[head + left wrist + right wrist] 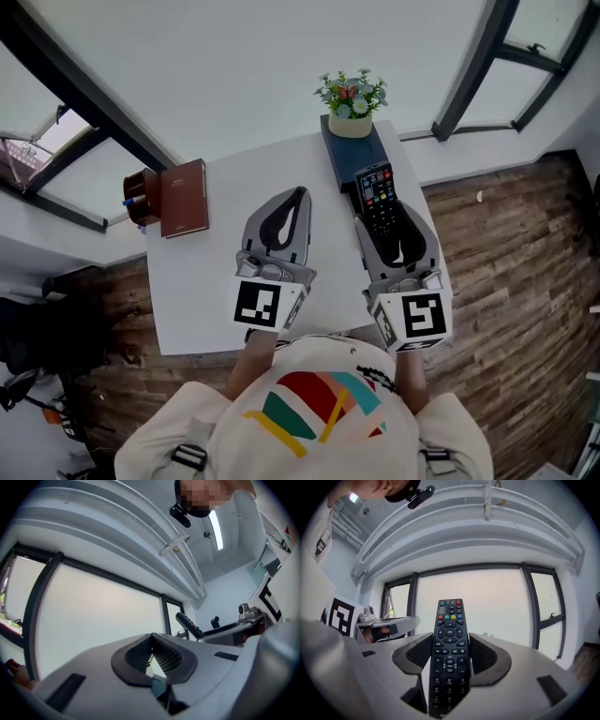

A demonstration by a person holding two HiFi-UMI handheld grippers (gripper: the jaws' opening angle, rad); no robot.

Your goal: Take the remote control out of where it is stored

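The black remote control (377,193) with coloured buttons stands lengthwise between the pads of my right gripper (386,212). The jaws are shut on its two long sides, and its button face (449,644) is turned toward the camera of that right gripper (449,641). Its far end reaches over the near end of a dark blue holder (345,156) at the table's back. My left gripper (296,195) is over the middle of the white table (206,291), shut with nothing in it. In the left gripper view its pads (159,656) meet, and the remote (189,626) shows to the right.
A small pot of flowers (352,101) stands on the far end of the blue holder. A brown book (184,197) and a reddish pen holder (139,199) stand at the table's left edge. Large windows and wooden floor (506,281) surround the table.
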